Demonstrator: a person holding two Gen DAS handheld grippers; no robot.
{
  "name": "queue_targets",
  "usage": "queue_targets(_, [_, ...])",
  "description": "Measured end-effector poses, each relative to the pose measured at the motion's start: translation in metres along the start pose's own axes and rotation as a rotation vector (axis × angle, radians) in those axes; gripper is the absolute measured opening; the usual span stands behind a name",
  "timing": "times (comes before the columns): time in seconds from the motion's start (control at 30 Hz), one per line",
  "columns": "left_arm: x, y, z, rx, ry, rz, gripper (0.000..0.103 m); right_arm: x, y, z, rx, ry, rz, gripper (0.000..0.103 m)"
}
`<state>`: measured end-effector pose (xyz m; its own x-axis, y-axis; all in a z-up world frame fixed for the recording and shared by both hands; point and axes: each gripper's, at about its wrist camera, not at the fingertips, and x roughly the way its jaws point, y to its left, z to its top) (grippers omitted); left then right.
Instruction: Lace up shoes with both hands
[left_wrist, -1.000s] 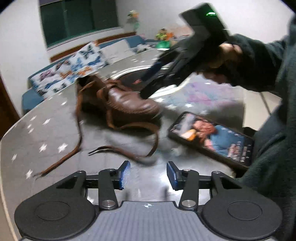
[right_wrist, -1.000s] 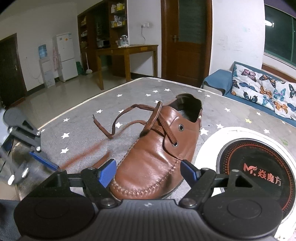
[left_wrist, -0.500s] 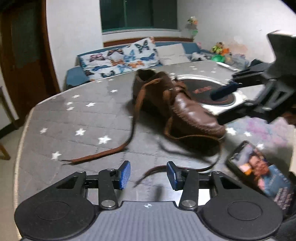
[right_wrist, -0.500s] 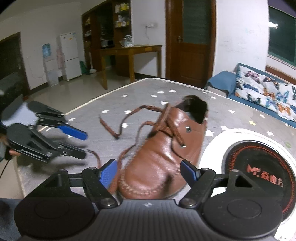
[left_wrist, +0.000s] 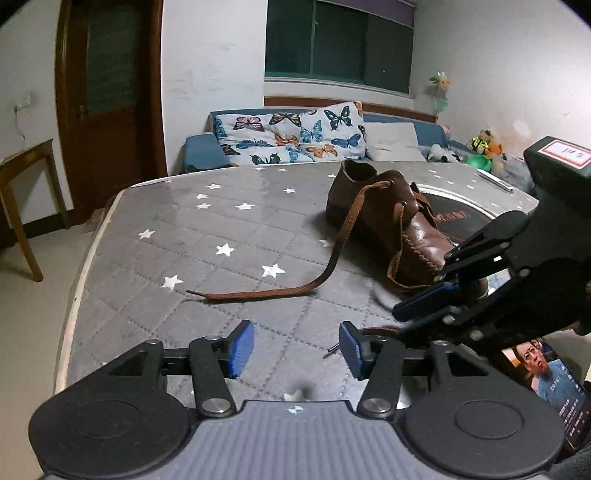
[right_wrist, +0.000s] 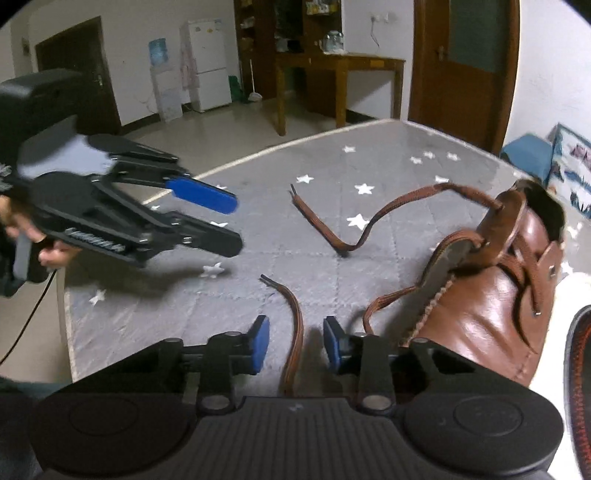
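A brown leather shoe (left_wrist: 388, 221) (right_wrist: 491, 306) lies on the grey star-patterned table top (left_wrist: 221, 229), its laces loose. One long lace (left_wrist: 258, 294) (right_wrist: 351, 243) trails from the top eyelet across the table. The other lace end (right_wrist: 293, 314) runs between the pads of my right gripper (right_wrist: 295, 341) (left_wrist: 424, 306). Those jaws are closing, and the pads stand clear of the lace on both sides. My left gripper (left_wrist: 295, 347) (right_wrist: 221, 218) hovers to the left of the shoe. Its jaws are opening, and that lace's tip lies on the table by the right pad.
A phone (left_wrist: 546, 373) with a lit screen lies at the near right. A round induction cooker (left_wrist: 454, 216) (right_wrist: 576, 369) sits behind the shoe. The table's edge (left_wrist: 85, 266) runs along the left. A sofa with a butterfly pillow (left_wrist: 288, 136) stands beyond.
My right gripper has slid left from the shoe's toe to the loose lace end, and its jaws have narrowed around it. The left gripper has rolled level, and its jaws have widened a little.
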<state>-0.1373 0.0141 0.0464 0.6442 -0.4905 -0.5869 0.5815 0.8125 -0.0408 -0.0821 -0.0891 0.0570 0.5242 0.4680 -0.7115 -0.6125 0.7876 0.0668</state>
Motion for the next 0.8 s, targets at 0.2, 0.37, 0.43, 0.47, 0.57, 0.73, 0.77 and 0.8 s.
queue_targets(0.2, [0.000,-0.002,0.002,-0.008,-0.028,-0.018,0.062,0.002,-0.003,0.002,0.043,-0.023,0.001,0.000])
queue_targets(0.37, [0.003,-0.014,0.007,0.020,-0.050,-0.091,0.066,-0.038,-0.019,-0.001,0.143,-0.162,-0.043,0.000])
queue_targets(0.43, [0.006,-0.024,0.010,0.063,-0.047,-0.105,0.067,-0.054,-0.031,-0.004,0.194,-0.202,-0.076,0.000])
queue_targets(0.47, [0.007,-0.028,0.011,0.083,-0.044,-0.094,0.067,-0.061,-0.037,-0.006,0.214,-0.216,-0.091,0.000])
queue_targets(0.57, [0.003,-0.028,0.010,0.100,-0.050,-0.073,0.067,-0.063,-0.042,-0.008,0.208,-0.179,-0.095,0.000])
queue_targets(0.73, [-0.009,-0.012,0.005,0.041,-0.054,-0.011,0.070,-0.033,-0.019,-0.004,0.123,-0.087,0.007,0.006])
queue_targets(0.77, [-0.011,-0.009,0.004,0.035,-0.054,-0.003,0.071,-0.025,-0.015,-0.003,0.101,-0.073,0.018,0.009])
queue_targets(0.8, [-0.013,-0.007,0.002,0.029,-0.055,0.006,0.072,-0.018,-0.012,-0.001,0.088,-0.060,0.023,0.012])
